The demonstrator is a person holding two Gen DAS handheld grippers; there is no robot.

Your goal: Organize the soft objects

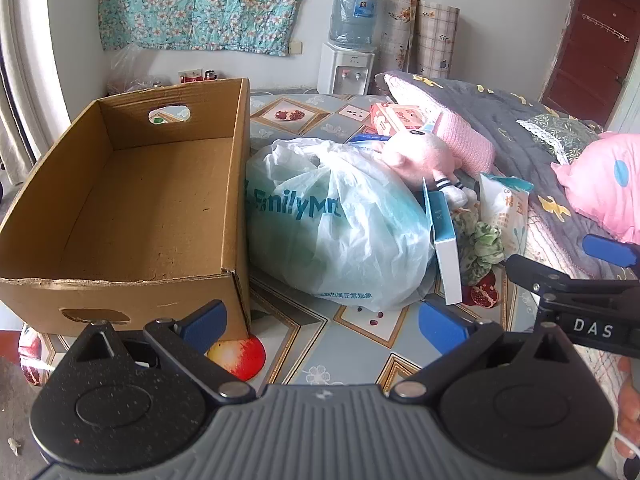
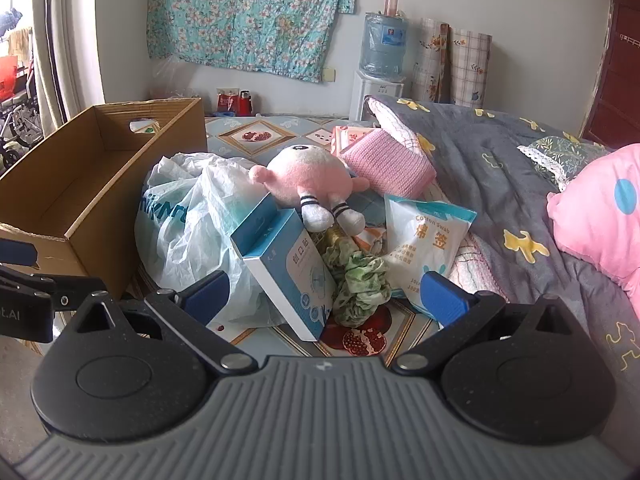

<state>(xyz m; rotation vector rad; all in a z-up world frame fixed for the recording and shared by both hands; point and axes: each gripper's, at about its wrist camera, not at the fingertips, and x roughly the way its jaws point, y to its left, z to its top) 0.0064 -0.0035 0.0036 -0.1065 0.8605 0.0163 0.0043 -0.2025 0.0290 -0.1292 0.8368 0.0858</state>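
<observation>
An empty cardboard box stands at the left of the table; it also shows in the right wrist view. Beside it lies a pile: a white plastic bag, a pink plush toy, a folded pink knit cloth, a green scrunchie, a blue-white carton and a cotton swab pack. My left gripper is open and empty, in front of the box and bag. My right gripper is open and empty, just short of the carton and scrunchie.
A grey quilt and a pink pillow lie at the right. A water dispenser and rolled mats stand by the far wall. The table has a patterned cover. The right gripper shows at the left wrist view's right edge.
</observation>
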